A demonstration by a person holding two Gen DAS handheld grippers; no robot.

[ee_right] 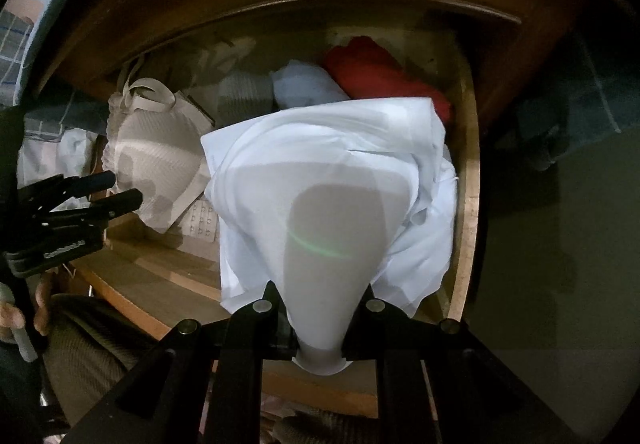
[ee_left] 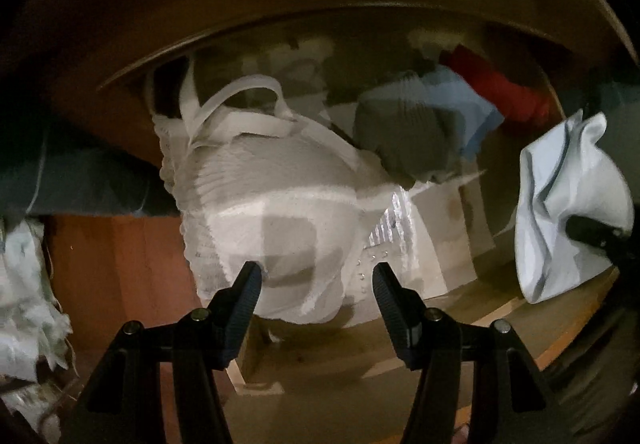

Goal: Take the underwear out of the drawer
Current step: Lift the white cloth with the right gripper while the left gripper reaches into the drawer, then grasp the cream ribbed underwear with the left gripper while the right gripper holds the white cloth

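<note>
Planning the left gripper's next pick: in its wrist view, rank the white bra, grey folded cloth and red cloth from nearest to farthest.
From the left gripper:
1. White bra, just ahead.
2. Grey folded cloth, beyond, to the right.
3. Red cloth, drawer's far right.

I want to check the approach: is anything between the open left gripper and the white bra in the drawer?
Nothing: in the left wrist view, the left gripper frames the white bra directly.

bra [ee_left: 256,203] in drawer [ee_right: 468,171], socks [ee_left: 404,135] beside

Matte black two-finger left gripper [ee_left: 316,280], ribbed dark fingers [ee_left: 248,284], round silver pivot screws. The black right gripper [ee_right: 320,324] matches. Olive ribbed knit sleeve [ee_right: 88,340] below.
</note>
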